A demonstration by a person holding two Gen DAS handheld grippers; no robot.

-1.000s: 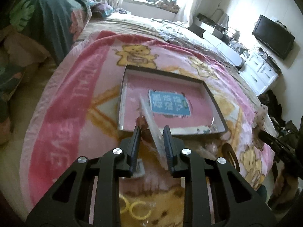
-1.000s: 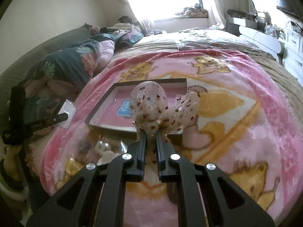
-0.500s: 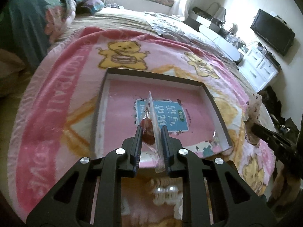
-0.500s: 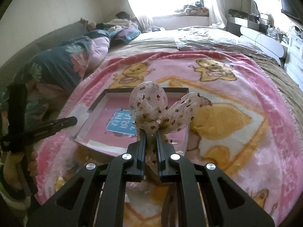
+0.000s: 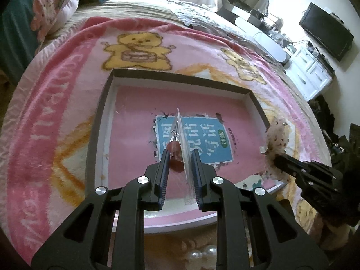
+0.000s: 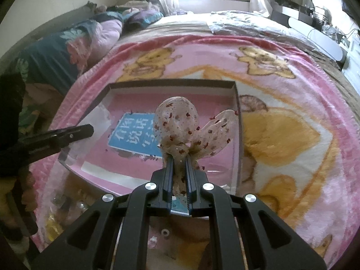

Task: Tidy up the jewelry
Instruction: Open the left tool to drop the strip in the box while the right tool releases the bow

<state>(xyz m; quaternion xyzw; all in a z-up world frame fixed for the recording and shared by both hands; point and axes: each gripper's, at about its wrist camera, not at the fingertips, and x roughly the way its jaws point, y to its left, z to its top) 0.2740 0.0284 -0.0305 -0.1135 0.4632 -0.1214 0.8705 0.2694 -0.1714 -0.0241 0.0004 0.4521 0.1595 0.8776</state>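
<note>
Left claw (image 5: pixel 178 155) clamped shut on a clear bag (image 5: pixel 183 139) with a red pendant (image 5: pixel 175 155) inside. Bag held edge-on, long axis running away from the claw, top pointing toward the far wall of the tray (image 5: pixel 180 78), hanging over the blue label (image 5: pixel 202 139).

Right claw (image 6: pixel 179 157) pinched tight on a speckled bow (image 6: pixel 180 121); loops fan upward and right, over the tray's near right part.

Tray sits on a pink blanket (image 5: pixel 56 112) on the bed. Loose pearls (image 5: pixel 202 253) outside the near rim.

Step, as judged: placing both pieces. Go low before letting go; lay the bag flat, keep bow and bag apart.
</note>
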